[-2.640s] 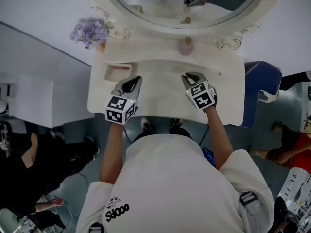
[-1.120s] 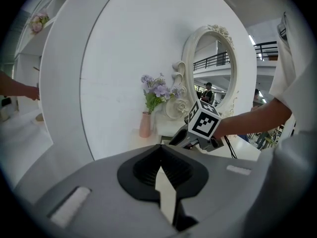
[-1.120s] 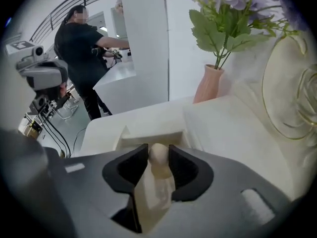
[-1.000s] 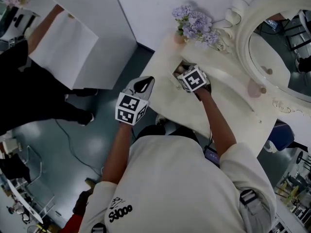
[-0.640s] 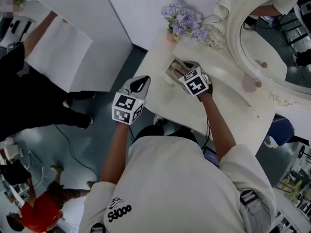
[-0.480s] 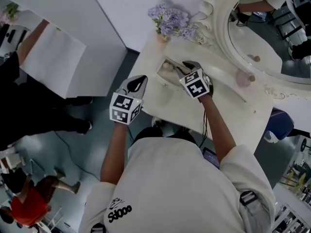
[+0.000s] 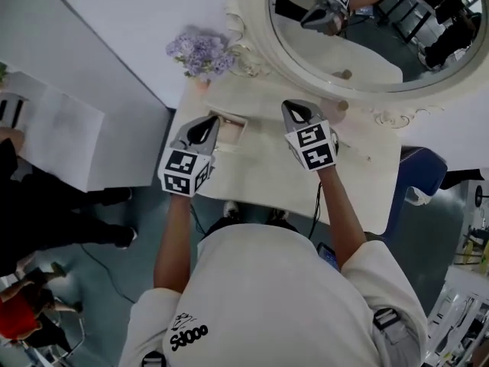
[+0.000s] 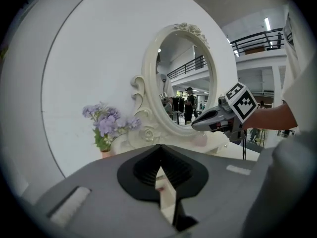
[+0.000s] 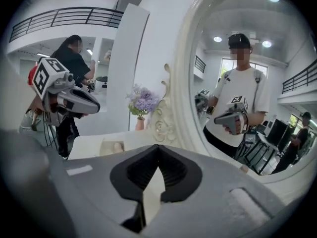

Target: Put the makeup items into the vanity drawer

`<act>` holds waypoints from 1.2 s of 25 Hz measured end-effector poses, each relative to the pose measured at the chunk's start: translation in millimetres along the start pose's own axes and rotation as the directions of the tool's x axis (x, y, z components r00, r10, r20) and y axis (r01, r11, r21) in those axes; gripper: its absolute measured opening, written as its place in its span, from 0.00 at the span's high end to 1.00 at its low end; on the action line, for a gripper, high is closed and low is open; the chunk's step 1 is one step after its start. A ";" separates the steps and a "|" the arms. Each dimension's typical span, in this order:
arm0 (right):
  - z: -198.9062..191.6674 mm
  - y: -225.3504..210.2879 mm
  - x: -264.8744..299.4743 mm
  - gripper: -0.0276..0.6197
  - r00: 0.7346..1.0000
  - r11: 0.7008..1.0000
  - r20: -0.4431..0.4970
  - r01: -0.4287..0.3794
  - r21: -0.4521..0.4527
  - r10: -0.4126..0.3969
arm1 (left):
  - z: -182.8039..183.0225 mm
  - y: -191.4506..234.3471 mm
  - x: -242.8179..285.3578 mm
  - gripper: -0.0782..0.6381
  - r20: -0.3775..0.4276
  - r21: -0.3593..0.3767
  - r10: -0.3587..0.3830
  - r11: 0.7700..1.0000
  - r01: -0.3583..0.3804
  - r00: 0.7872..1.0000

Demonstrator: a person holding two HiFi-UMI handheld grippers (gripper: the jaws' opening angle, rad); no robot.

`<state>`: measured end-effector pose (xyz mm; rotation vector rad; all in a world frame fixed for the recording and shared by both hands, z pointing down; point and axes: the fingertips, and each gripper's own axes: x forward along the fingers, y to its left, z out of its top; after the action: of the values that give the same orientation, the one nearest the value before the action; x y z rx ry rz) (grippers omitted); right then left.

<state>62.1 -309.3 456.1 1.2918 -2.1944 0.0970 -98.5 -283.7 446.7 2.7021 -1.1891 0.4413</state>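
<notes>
The cream vanity top has a small drawer standing open at its left end. A beige makeup item lies inside it. My left gripper hovers at the drawer's near-left edge, jaws shut and empty. My right gripper is over the middle of the top, to the right of the drawer, also shut with nothing in it. A pale pink round item sits at the mirror's foot, just past the right gripper.
An oval mirror in an ornate cream frame rises behind the top. Purple flowers stand at the back left corner. A blue chair is at the right. People and a white partition are to the left.
My right gripper has drawn back out of the open drawer to the middle of the top. The head view has swung round to face the mirror. The left gripper stays by the drawer.
</notes>
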 end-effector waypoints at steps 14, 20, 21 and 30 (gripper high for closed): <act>27.0 -96.9 -165.1 0.95 0.943 0.970 0.229 0.233 0.063 -0.242 | 138.4 -105.2 32.0 0.86 0.207 0.196 -0.185 0.970 0.145 0.961; 48.7 -102.4 -204.0 0.95 0.916 0.963 0.296 0.264 0.060 -0.270 | 176.1 -125.2 25.5 0.86 0.271 0.247 -0.225 0.956 0.158 0.936; 51.4 -102.4 -207.5 0.95 0.913 0.962 0.303 0.268 0.056 -0.272 | 179.5 -126.4 24.6 0.86 0.276 0.250 -0.227 0.955 0.158 0.934; 58.4 -100.3 -210.2 0.95 0.913 0.962 0.309 0.269 0.039 -0.268 | 188.2 -134.7 17.3 0.86 0.277 0.297 -0.243 0.942 0.158 0.929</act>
<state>193.8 -218.9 276.8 1.6896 -2.2400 -0.2364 50.6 -253.7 271.4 3.1853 -0.9549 0.1591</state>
